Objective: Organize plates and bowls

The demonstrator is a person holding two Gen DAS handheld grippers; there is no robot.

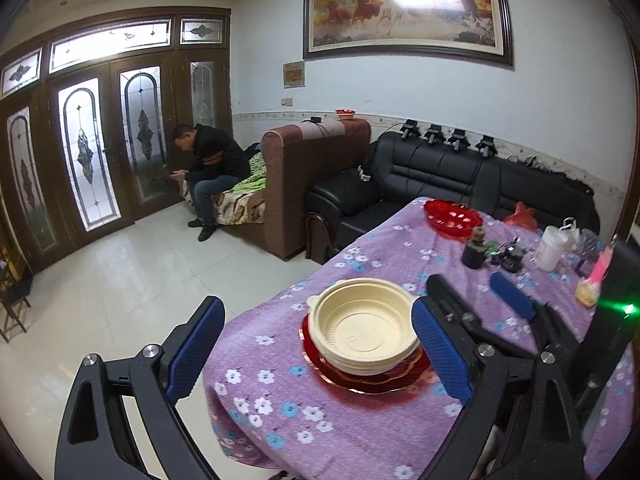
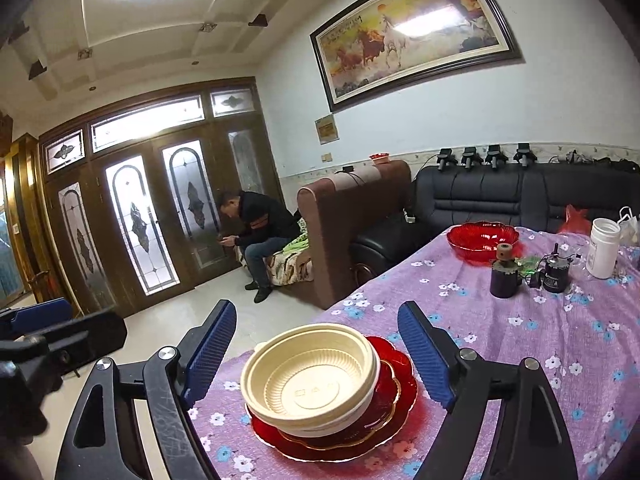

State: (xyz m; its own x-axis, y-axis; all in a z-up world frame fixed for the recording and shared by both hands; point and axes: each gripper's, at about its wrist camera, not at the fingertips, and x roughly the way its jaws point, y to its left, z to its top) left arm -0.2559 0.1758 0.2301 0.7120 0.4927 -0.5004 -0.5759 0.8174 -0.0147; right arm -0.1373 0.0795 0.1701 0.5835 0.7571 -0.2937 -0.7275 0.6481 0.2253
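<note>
Stacked cream plastic bowls (image 1: 362, 326) sit on stacked red plates (image 1: 372, 376) near the front corner of the table with a purple flowered cloth (image 1: 400, 264). The same bowls (image 2: 312, 376) and red plates (image 2: 384, 412) show in the right wrist view. My left gripper (image 1: 318, 354) is open and empty, its fingers either side of the stack and nearer the camera. My right gripper (image 2: 322, 356) is open and empty, also straddling the stack. The right gripper's blue pad (image 1: 512, 294) shows in the left wrist view, the left gripper's body (image 2: 48, 336) in the right wrist view.
A red scalloped bowl (image 2: 482, 240) stands at the table's far side. A dark cylinder (image 2: 505, 276), a small black motor (image 2: 554, 274) and a white jar (image 2: 604, 254) stand at the right. A black sofa (image 2: 500, 200) lies behind the table. A man (image 2: 260, 232) sits by the doors.
</note>
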